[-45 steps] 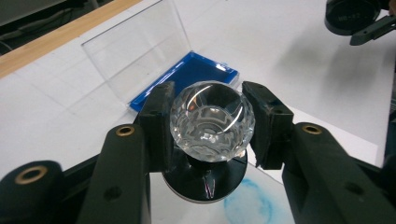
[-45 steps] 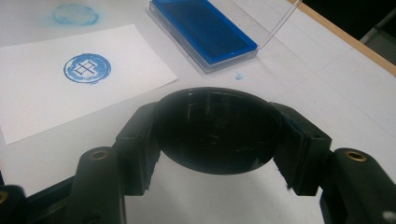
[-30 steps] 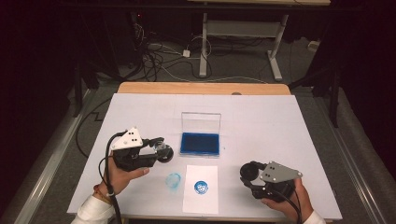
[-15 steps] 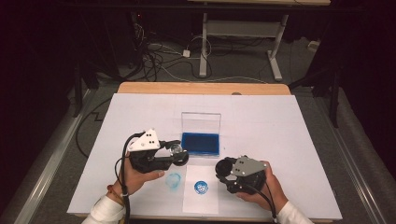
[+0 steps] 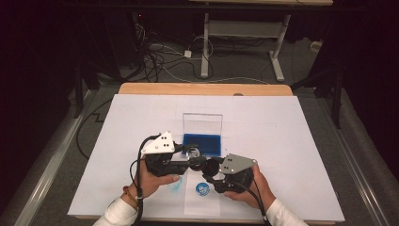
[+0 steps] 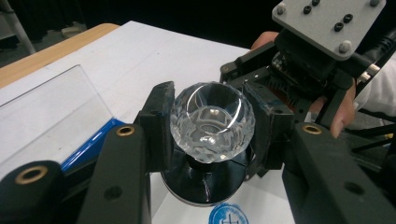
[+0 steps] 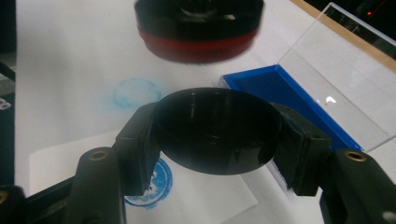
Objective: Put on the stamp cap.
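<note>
High view: left gripper [image 5: 190, 162] clamps stamp [image 6: 212, 122] by its crystal knob above the paper [image 5: 202, 202]; right gripper [image 5: 209, 175] grips black cap [image 7: 218, 131] just beneath, seemingly for recapping.

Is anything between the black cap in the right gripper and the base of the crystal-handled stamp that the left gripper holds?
Nothing visible. The stamp sits clamped in the left gripper, its base facing the open cap gripped by the right gripper. Between them is open air, above the paper and beside the ink pad.
</note>
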The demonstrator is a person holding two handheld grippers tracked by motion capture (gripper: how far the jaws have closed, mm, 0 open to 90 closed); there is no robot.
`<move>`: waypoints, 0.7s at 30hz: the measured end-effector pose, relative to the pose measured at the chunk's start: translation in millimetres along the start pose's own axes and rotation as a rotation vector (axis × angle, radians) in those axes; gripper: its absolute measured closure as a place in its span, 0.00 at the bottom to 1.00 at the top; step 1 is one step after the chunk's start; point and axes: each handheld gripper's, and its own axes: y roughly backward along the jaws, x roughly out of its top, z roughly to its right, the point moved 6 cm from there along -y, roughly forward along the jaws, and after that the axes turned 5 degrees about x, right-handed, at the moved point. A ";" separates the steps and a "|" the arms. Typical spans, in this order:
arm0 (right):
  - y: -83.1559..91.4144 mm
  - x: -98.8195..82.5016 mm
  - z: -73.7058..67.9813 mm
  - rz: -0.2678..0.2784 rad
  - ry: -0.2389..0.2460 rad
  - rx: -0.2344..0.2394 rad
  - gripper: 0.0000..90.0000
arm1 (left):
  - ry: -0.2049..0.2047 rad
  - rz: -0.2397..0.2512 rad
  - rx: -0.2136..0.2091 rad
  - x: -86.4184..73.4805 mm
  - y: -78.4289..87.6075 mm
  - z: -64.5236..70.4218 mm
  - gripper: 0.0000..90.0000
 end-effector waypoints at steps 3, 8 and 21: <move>-2.2 2.8 -2.4 0.010 -0.015 0.015 0.43 | 0.008 0.015 -0.015 2.1 -3.4 0.9 0.61; -4.1 7.5 -5.0 0.029 -0.042 0.039 0.43 | 0.000 0.009 -0.035 3.5 -10.6 5.0 0.61; -1.8 8.8 -3.8 0.045 -0.078 0.047 0.43 | 0.026 0.020 -0.066 0.3 -18.5 7.6 0.61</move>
